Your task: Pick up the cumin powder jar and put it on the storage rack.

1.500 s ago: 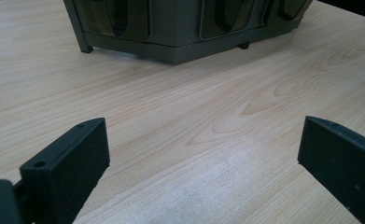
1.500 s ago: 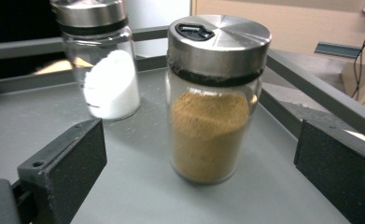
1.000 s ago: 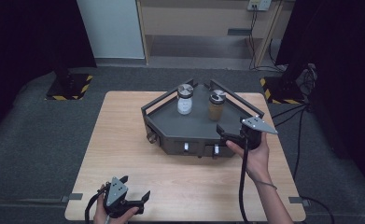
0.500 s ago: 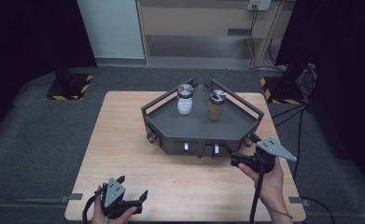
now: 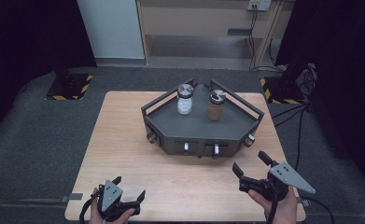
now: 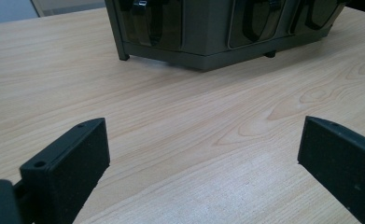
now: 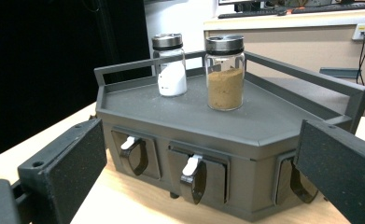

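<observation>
A dark rack [image 5: 201, 126] with a railed top stands mid-table [image 5: 124, 140]. On it are two jars: one with white powder [image 5: 185, 99], one with brown powder [image 5: 215, 105], just beside each other. Its front shows what look like three small drawers [image 7: 196, 175]. The left gripper [image 5: 129, 189] and right gripper [image 5: 250, 164] sit near the table's front edge, jaws wide and holding nothing, bare wood between them and the rack.

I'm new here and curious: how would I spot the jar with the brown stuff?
Find the dark grey rack on the wooden table. Two metal-lidded glass jars stand on its railed top. The brown-powder jar is on the right; the white-powder jar beside it stands apart.
</observation>
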Motion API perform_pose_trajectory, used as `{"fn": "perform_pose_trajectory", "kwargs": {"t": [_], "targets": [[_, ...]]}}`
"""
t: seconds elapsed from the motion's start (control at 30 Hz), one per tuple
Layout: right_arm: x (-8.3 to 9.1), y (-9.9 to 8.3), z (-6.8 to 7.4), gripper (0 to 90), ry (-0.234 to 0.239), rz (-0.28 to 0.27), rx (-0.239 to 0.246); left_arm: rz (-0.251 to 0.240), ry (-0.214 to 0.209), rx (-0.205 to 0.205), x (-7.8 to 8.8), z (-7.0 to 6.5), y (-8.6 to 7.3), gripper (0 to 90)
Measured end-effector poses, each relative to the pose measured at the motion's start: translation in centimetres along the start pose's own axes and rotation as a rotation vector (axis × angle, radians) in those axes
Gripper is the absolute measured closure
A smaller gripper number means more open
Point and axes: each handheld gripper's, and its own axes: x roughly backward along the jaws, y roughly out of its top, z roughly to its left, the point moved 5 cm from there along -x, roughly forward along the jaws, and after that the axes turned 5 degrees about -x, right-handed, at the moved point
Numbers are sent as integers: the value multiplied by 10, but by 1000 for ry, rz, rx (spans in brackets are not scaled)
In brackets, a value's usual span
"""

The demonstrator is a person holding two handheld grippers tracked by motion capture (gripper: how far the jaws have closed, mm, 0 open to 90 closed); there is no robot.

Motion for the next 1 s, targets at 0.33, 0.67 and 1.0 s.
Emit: {"fn": "perform_pose_trajectory", "kwargs": {"t": [0.33,0.67,1.0], "targets": [[24,-11,8,22,-13,-6,2,2,24,-8,0,2,-1,12],[42,-50,7,23,-76,30,14,-34,36,-3,13,0,-3,12],[86,-102,7,48,-133,236,-45,-29,-20,-13,34,0,-5,12]]}}
